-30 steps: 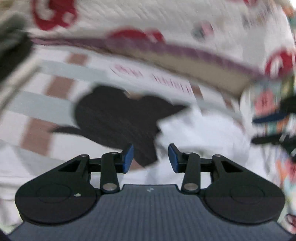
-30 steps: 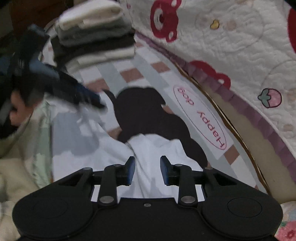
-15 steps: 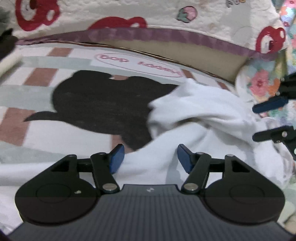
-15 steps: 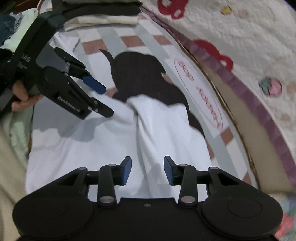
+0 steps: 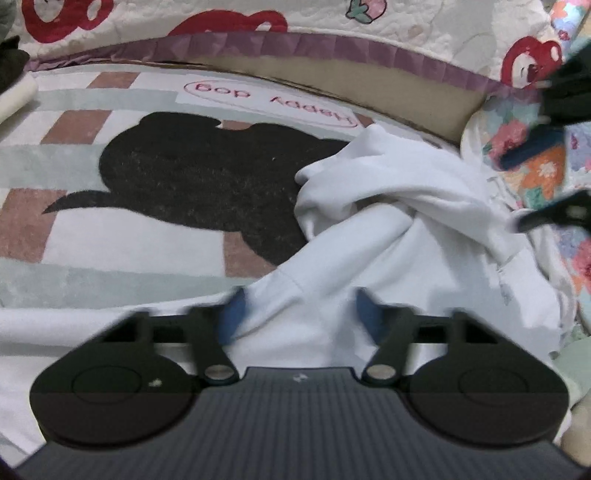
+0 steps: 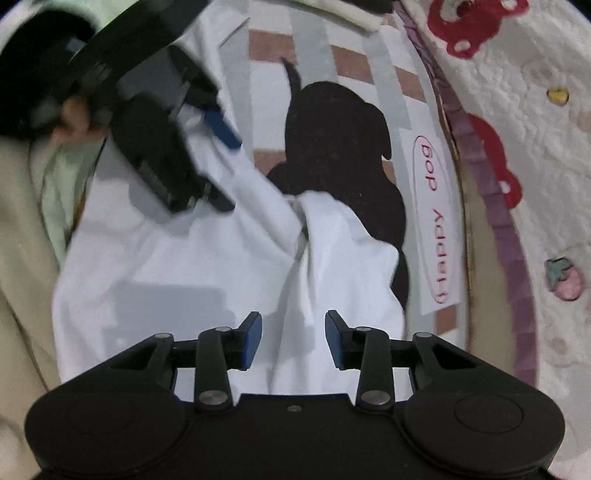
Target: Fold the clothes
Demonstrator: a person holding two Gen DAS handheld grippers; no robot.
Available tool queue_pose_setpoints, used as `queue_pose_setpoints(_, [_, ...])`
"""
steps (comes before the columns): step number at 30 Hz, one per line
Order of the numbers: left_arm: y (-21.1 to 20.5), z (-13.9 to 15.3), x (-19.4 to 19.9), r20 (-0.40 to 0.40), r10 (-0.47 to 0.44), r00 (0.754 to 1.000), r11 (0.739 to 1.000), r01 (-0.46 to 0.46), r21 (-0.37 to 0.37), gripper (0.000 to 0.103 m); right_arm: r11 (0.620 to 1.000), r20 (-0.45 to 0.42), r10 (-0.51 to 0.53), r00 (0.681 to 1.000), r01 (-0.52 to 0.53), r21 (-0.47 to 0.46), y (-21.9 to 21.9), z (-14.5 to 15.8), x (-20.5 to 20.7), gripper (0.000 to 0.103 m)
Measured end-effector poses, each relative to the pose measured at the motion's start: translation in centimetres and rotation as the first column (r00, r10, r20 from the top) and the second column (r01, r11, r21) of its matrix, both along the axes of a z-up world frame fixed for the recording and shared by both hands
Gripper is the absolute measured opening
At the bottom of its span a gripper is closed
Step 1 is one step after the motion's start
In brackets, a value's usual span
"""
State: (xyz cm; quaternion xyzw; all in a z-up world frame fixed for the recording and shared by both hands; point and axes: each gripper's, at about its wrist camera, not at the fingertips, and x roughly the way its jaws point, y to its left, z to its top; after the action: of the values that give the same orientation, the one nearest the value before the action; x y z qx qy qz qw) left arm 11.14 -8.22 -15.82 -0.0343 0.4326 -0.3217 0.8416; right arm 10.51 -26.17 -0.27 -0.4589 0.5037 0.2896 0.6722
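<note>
A white garment (image 5: 406, 206) lies crumpled on a rug (image 5: 110, 240) printed with a black dog shape. In the left wrist view my left gripper (image 5: 299, 317) is low over the garment's near edge. Its blurred jaws are closing with a raised fold of white cloth between them, the pads still apart. The right wrist view shows the garment (image 6: 166, 258) spread below, with a sleeve-like fold running up its middle. My right gripper (image 6: 294, 339) points steeply down over that fold. Its jaws are closing slightly and stand apart, not pressing the cloth. A hand (image 6: 74, 118) holds the left gripper (image 6: 232, 173) at upper left.
A quilted white cover (image 5: 406, 22) with red prints and a purple border rises behind the rug. Folded clothes (image 6: 354, 14) sit at the rug's far end. Floral fabric (image 5: 535, 173) lies at the right, and beige and pale green cloth (image 6: 22, 258) lie beside the garment.
The left gripper sank closer to the garment, its jaws widened and are now blurred, coming together around a fold. The right gripper rolled and moved over the garment's middle fold.
</note>
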Motion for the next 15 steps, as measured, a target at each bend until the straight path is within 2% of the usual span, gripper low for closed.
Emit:
queue_pose_setpoints(1, [0.1, 0.0, 0.0, 0.002, -0.001, 1.0, 1.0, 0.001, -0.002, 0.018, 0.999, 0.005, -0.03, 1.0, 0.03, 0.025, 0.3, -0.5, 1.0, 0.045])
queue_pose_setpoints(4, [0.0, -0.3, -0.1, 0.013, -0.006, 1.0, 1.0, 0.006, 0.005, 0.015, 0.999, 0.105, -0.044, 0.994, 0.041, 0.03, 1.2, -2.9, 2.8, 0.047])
queue_pose_setpoints(5, [0.0, -0.3, -0.2, 0.018, -0.009, 1.0, 1.0, 0.009, 0.009, 0.014, 0.999, 0.114, -0.048, 0.992, 0.045, 0.031, 1.4, -3.5, 3.4, 0.049])
queue_pose_setpoints(7, [-0.3, -0.2, -0.4, 0.031, -0.019, 0.999, 1.0, 0.019, 0.021, 0.014, 0.997, 0.076, -0.07, 0.995, 0.067, 0.044, 1.5, -4.6, 4.8, 0.057])
queue_pose_setpoints(10, [-0.2, -0.3, -0.3, 0.027, -0.019, 0.999, 1.0, 0.018, 0.02, 0.014, 0.989, 0.035, -0.123, 0.992, 0.119, 0.083, 1.5, -5.8, 5.7, 0.057])
queue_pose_setpoints(11, [-0.2, -0.3, -0.3, 0.025, -0.018, 1.0, 1.0, 0.018, 0.02, 0.013, 0.986, 0.027, -0.14, 0.99, 0.137, 0.091, 1.4, -6.1, 5.9, 0.047])
queue_pose_setpoints(12, [-0.2, -0.2, -0.3, 0.023, -0.018, 1.0, 1.0, 0.017, 0.019, 0.011, 0.982, 0.007, -0.162, 0.987, 0.16, 0.101, 1.1, -6.2, 6.1, 0.029])
queue_pose_setpoints(13, [-0.2, -0.2, -0.3, 0.022, -0.018, 1.0, 1.0, 0.017, 0.023, 0.01, 0.973, -0.024, -0.199, 0.98, 0.2, 0.111, 0.4, -6.0, 6.5, 0.005])
queue_pose_setpoints(14, [-0.3, -0.1, -0.4, 0.023, -0.018, 1.0, 0.999, 0.018, 0.033, 0.008, 0.954, -0.037, -0.261, 0.965, 0.263, 0.144, -0.4, -5.2, 6.9, 0.004])
queue_pose_setpoints(15, [-0.4, 0.0, -0.4, 0.022, -0.016, 1.0, 0.999, 0.015, 0.043, 0.007, 0.918, -0.049, -0.334, 0.941, 0.337, 0.21, -1.6, -4.0, 7.2, 0.004])
